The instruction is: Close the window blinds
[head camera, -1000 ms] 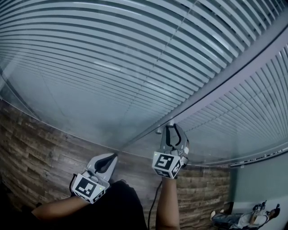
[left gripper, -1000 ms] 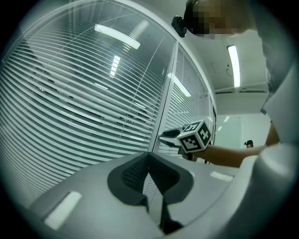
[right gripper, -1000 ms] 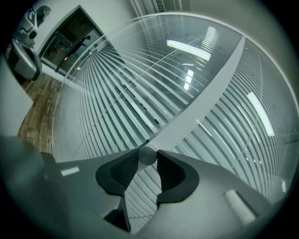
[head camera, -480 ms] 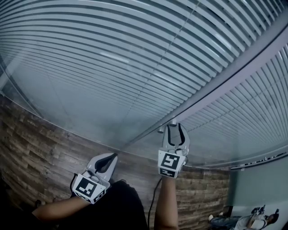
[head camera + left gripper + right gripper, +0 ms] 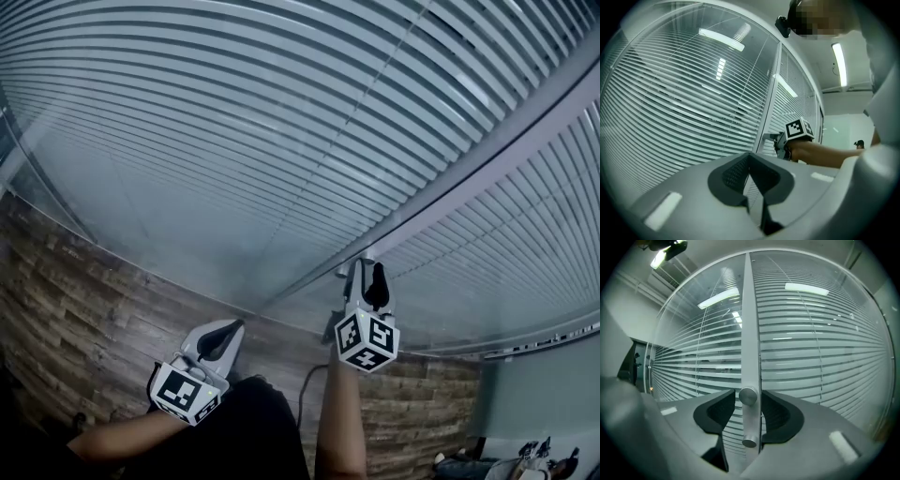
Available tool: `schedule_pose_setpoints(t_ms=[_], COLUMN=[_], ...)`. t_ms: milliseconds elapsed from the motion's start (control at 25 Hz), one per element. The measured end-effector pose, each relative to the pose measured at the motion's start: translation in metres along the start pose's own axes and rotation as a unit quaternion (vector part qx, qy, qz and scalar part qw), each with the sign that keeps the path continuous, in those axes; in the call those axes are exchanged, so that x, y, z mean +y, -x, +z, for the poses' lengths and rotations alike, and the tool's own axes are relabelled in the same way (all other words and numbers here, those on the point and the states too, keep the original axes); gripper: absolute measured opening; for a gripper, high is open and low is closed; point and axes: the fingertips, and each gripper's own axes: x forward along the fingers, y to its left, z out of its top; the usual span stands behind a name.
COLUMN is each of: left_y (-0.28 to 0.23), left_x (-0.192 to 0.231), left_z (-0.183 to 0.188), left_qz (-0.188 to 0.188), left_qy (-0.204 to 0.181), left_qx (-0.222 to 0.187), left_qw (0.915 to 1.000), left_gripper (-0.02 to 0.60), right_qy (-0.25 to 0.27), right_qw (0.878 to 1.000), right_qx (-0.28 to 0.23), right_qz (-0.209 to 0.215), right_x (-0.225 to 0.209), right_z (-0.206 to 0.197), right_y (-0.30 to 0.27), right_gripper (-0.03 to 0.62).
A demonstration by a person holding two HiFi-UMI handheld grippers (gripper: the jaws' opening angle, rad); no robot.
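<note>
Presently, from the left: plank-patterned floor (image 5: 84,291) fills the lower left of the head view. My left gripper (image 5: 232,330) hangs low over it, well short of the window, jaws together and nothing between them (its own view confirms the tips meeting). My sleeve and forearm run back from it to the bottom edge.

Above and across most of the view are the blinds (image 5: 234,112), sitting behind glass, slats running sideways with darker gaps showing between them. A second section of slats continues on the far side of the frame post (image 5: 750,324).

My right gripper (image 5: 367,267) is up at that post, on a bare forearm. Its jaws have just been opening and now stand wide on either side of the upper knob (image 5: 748,396), with a gap at each pad, so nothing is gripped. A lower knob (image 5: 749,442) sits just beneath on the same post.
</note>
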Motion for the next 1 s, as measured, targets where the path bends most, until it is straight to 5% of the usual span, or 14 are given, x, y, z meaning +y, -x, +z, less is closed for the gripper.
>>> schedule_pose_setpoints(t_ms=[520,1000], left_y=[0.001,0.008], left_x=[-0.005,-0.002], left_z=[-0.002,0.002], left_qz=[0.001,0.009], left_qy=[-0.001,0.005], left_qx=[0.0,0.0], left_qw=[1.0,0.9999], left_gripper=[0.0,0.0], right_qy=[-0.049,0.024], right_qw=[0.999,1.0], right_qx=[-0.004,-0.001], right_qz=[0.001,0.008], right_x=[-0.007,-0.004], right_z=[-0.003,0.0], right_y=[-0.002,-0.003], right_gripper=[0.132,0.13])
